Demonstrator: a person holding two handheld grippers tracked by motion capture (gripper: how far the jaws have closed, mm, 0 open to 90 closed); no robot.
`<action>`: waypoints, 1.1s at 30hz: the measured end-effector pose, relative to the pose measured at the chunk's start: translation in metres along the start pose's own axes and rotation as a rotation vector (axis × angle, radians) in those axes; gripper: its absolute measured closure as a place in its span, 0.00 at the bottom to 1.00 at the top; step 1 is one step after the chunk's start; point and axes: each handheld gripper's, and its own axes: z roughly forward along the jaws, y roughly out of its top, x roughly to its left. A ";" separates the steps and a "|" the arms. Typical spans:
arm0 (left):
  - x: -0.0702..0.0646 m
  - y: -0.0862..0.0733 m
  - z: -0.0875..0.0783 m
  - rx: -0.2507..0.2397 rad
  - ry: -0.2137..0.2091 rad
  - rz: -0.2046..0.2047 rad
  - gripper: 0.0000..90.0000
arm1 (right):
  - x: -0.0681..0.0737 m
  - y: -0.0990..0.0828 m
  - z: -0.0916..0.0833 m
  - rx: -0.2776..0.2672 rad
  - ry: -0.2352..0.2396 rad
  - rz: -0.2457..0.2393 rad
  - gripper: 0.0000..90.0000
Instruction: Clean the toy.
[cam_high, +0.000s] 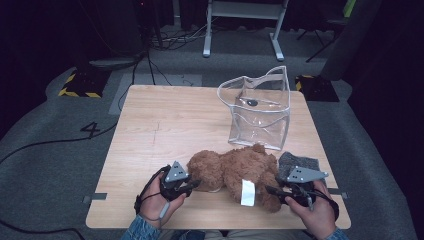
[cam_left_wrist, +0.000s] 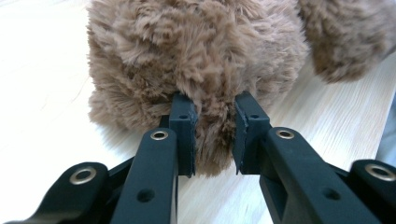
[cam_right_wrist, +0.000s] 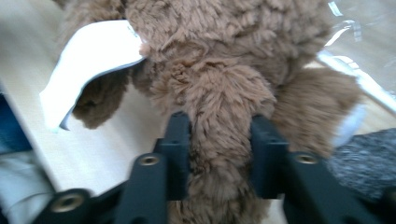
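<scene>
The teddy bear (cam_high: 235, 172) lay at the table's (cam_high: 165, 130) 6 o'clock edge, the clear bag (cam_high: 260, 112) at its 12 o'clock; the left gripper (cam_high: 192, 185) pinched its head; the right gripper (cam_high: 272, 190) clamped a leg.

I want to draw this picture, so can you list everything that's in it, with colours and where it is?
Teddy bear: one, brown, lying at the table's near edge, white tag on it.
Bag: one, clear plastic, standing upright behind the bear.
Cloth: one, grey, beside the bear at the right.
Table: one, light wood.
Floor: grey carpet with black cables.
Left gripper: one, black, jaws pinching the bear's fur at one end.
Right gripper: one, black, jaws squeezing a furry limb of the bear.
Hands: two, holding the grippers.
</scene>
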 end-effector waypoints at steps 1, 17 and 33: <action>0.000 0.000 0.000 -0.003 0.004 0.000 0.81 | -0.003 -0.001 -0.002 -0.017 0.006 0.007 0.62; -0.001 0.000 0.002 -0.009 -0.008 -0.008 0.78 | -0.076 -0.034 -0.010 0.066 -0.295 0.198 0.40; -0.004 0.000 0.002 -0.008 -0.018 -0.002 0.78 | -0.087 -0.052 0.016 0.151 -0.239 0.271 0.80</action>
